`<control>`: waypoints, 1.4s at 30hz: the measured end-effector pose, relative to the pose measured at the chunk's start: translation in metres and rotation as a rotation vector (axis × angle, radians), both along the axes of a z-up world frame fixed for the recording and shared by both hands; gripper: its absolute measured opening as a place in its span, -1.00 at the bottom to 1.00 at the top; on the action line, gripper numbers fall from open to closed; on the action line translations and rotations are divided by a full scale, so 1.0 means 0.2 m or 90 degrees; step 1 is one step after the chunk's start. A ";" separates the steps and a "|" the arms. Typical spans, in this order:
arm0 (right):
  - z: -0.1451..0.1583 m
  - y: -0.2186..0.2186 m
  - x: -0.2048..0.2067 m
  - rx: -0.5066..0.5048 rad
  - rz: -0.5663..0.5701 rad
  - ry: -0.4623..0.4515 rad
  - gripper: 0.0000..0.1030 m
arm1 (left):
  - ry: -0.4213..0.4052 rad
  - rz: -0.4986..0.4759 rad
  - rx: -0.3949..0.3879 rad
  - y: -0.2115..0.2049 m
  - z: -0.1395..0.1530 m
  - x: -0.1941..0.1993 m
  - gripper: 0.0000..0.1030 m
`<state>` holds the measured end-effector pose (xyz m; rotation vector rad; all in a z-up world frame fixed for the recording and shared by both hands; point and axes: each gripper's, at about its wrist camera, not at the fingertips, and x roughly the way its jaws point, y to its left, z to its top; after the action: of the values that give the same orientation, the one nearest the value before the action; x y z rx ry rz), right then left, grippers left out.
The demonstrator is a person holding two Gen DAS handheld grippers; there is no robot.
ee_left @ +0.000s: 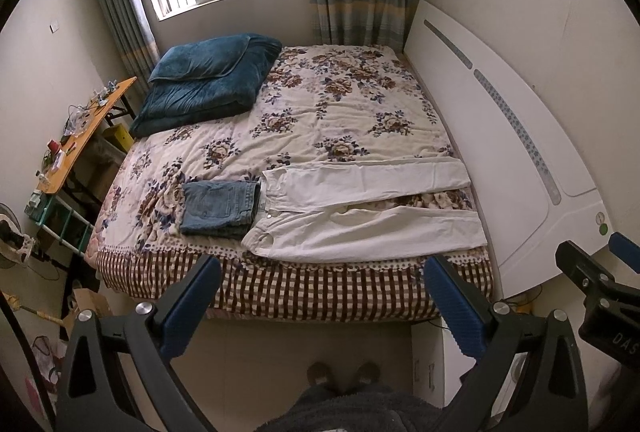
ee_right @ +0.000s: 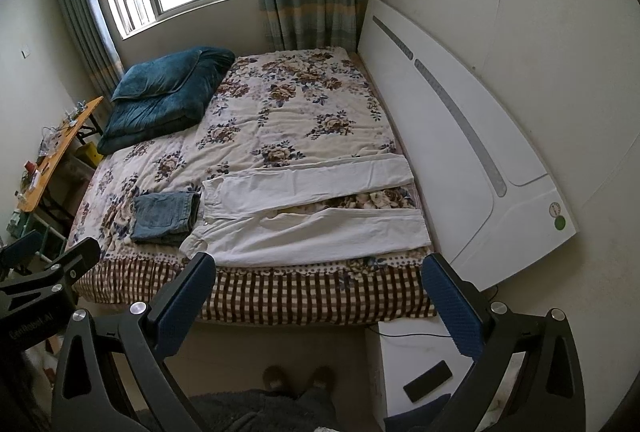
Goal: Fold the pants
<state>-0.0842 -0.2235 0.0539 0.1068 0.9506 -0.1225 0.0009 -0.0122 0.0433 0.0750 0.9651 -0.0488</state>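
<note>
I see the cream-white cotton pants point(ee_left: 360, 207) lying flat and unfolded along the near edge of the floral quilted bedspread point(ee_left: 320, 99), waistband toward the left, both legs stretched toward the white headboard point(ee_left: 500, 151). Just beside the waistband rests a folded pair of blue denim jeans point(ee_left: 220, 205). My left gripper point(ee_left: 322, 296) hovers short of the bed, blue-padded fingers spread wide, holding nothing. My right gripper point(ee_right: 318, 294) is equally wide and empty. A folded teal plush blanket point(ee_right: 160, 91) sits at the far corner.
</note>
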 end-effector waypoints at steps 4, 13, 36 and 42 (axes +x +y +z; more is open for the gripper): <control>0.01 0.00 -0.01 0.003 0.000 0.000 1.00 | -0.001 0.000 -0.001 0.00 0.00 -0.01 1.00; 0.01 -0.04 -0.02 0.011 0.003 0.002 1.00 | -0.012 0.009 0.002 -0.03 -0.02 -0.04 1.00; -1.16 -0.16 1.58 0.026 0.016 0.141 1.00 | 0.113 0.022 0.116 0.11 -1.17 1.61 1.00; -1.70 -0.10 2.31 0.001 0.050 0.223 1.00 | 0.156 -0.009 0.140 0.16 -1.57 2.21 1.00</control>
<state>0.3774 -0.2443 -0.2858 0.0497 1.3029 -0.0691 0.4427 0.0198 -0.2712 0.2837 1.2129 0.0368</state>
